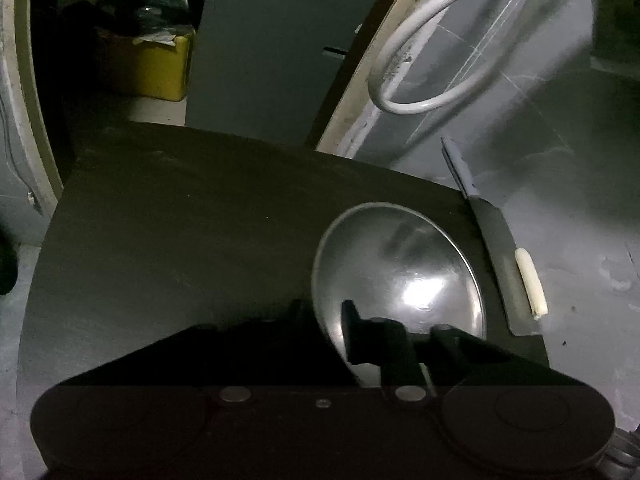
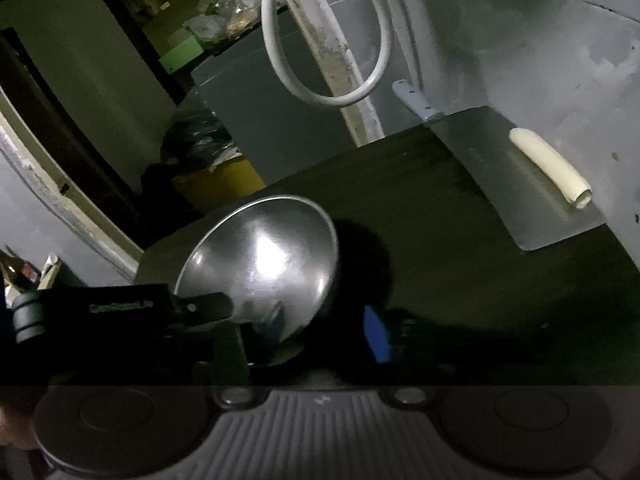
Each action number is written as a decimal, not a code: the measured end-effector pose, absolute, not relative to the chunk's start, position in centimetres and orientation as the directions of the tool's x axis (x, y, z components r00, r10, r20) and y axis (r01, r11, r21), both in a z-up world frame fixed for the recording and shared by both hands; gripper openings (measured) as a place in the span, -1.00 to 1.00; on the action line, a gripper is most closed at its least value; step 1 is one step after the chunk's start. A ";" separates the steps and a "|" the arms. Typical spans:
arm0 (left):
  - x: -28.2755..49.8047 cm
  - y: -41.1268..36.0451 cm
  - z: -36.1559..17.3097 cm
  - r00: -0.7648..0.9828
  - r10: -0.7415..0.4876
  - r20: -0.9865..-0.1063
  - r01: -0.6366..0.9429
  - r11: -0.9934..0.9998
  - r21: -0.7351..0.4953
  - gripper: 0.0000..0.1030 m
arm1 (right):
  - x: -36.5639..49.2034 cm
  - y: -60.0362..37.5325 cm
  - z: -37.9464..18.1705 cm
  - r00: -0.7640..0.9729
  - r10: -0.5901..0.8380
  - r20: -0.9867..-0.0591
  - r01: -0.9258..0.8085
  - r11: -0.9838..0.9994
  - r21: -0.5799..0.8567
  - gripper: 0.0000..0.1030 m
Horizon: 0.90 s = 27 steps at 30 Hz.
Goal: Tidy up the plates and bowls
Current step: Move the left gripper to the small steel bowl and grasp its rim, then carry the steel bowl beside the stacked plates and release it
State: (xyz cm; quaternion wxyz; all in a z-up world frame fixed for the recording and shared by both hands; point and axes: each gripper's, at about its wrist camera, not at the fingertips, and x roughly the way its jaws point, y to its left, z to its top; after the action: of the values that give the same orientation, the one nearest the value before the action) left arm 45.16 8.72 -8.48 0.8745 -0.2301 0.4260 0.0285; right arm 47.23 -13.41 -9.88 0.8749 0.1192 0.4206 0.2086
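The bowl (image 1: 400,276) is shiny silver, with a bright white spot inside. The counter (image 1: 180,220) is dark. The cleaver (image 2: 516,176) is grey, with a cream handle. The cable (image 1: 420,40) is white, the bin (image 1: 160,68) yellow

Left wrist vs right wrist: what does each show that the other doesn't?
Left wrist only: the left gripper closed on the bowl's near rim, seen from behind.

Right wrist only: the right gripper at the bowl's near edge with a blue finger beside it, a green box, and the left gripper from the side.

Both: the steel bowl, dark table, cleaver with a pale roll on its blade, white cable, yellow bin.
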 end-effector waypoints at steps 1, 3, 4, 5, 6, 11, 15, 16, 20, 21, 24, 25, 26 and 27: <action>44.8 8.5 -8.3 0.641 -0.149 -0.753 -0.238 0.894 -0.380 -0.66 | 47.1 -13.5 -9.8 0.554 0.470 -0.687 -0.265 0.882 0.390 -0.38; 44.2 7.9 -8.0 0.653 -0.139 -0.745 -0.229 0.901 -0.369 -0.66 | 46.7 -13.6 -9.9 0.542 0.470 -0.697 -0.258 0.882 0.394 -0.38; 43.8 7.6 -7.9 0.657 -0.138 -0.742 -0.221 0.905 -0.364 -0.66 | 46.6 -13.8 -9.9 0.536 0.474 -0.699 -0.253 0.880 0.403 -0.38; 43.5 7.4 -7.8 0.659 -0.139 -0.739 -0.215 0.907 -0.362 -0.66 | 46.3 -14.0 -10.0 0.537 0.479 -0.695 -0.246 0.877 0.414 -0.40; 43.0 7.3 -7.6 0.664 -0.143 -0.734 -0.208 0.907 -0.366 -0.66 | 45.9 -14.4 -9.9 0.542 0.482 -0.688 -0.242 0.874 0.421 -0.42; 39.7 6.5 -5.3 0.717 -0.166 -0.677 -0.156 0.909 -0.387 -0.66 | 43.0 -16.0 -8.1 0.587 0.502 -0.636 -0.263 0.860 0.436 -0.43; 34.5 5.3 -3.0 0.766 -0.179 -0.617 -0.089 0.922 -0.378 -0.66 | 38.7 -17.8 -5.7 0.622 0.526 -0.580 -0.298 0.844 0.445 -0.46; 33.2 5.1 -2.6 0.772 -0.185 -0.608 -0.080 0.921 -0.382 -0.66 | 37.5 -18.2 -5.1 0.628 0.528 -0.571 -0.307 0.843 0.442 -0.46; 28.4 4.4 -1.6 0.769 -0.219 -0.600 -0.059 0.911 -0.408 -0.66 | 32.6 -19.8 -3.3 0.626 0.552 -0.551 -0.339 0.829 0.446 -0.46; 27.0 4.3 -1.4 0.767 -0.231 -0.599 -0.054 0.906 -0.419 -0.66 | 31.5 -20.1 -2.9 0.620 0.556 -0.554 -0.343 0.827 0.446 -0.46; 23.1 4.5 -1.3 0.750 -0.273 -0.602 -0.039 0.891 -0.453 -0.68 | 27.7 -20.9 -2.1 0.590 0.561 -0.581 -0.370 0.827 0.423 -0.46; 21.9 4.4 -1.3 0.739 -0.284 -0.610 -0.034 0.890 -0.456 -0.68 | 26.6 -21.1 -1.9 0.577 0.562 -0.593 -0.378 0.827 0.416 -0.46; 20.8 4.3 -1.3 0.730 -0.295 -0.616 -0.026 0.889 -0.456 -0.68 | 25.6 -21.3 -1.9 0.563 0.563 -0.605 -0.384 0.827 0.411 -0.46; 19.5 4.3 -1.4 0.720 -0.305 -0.623 -0.021 0.888 -0.459 -0.68 | 24.5 -21.4 -2.0 0.546 0.562 -0.622 -0.388 0.827 0.407 -0.46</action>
State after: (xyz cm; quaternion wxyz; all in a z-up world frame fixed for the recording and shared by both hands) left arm 19.53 4.30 -1.44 0.9003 -0.2227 0.3655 -0.0789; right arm 24.54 -21.38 -2.01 0.8721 0.1109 0.3911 0.2724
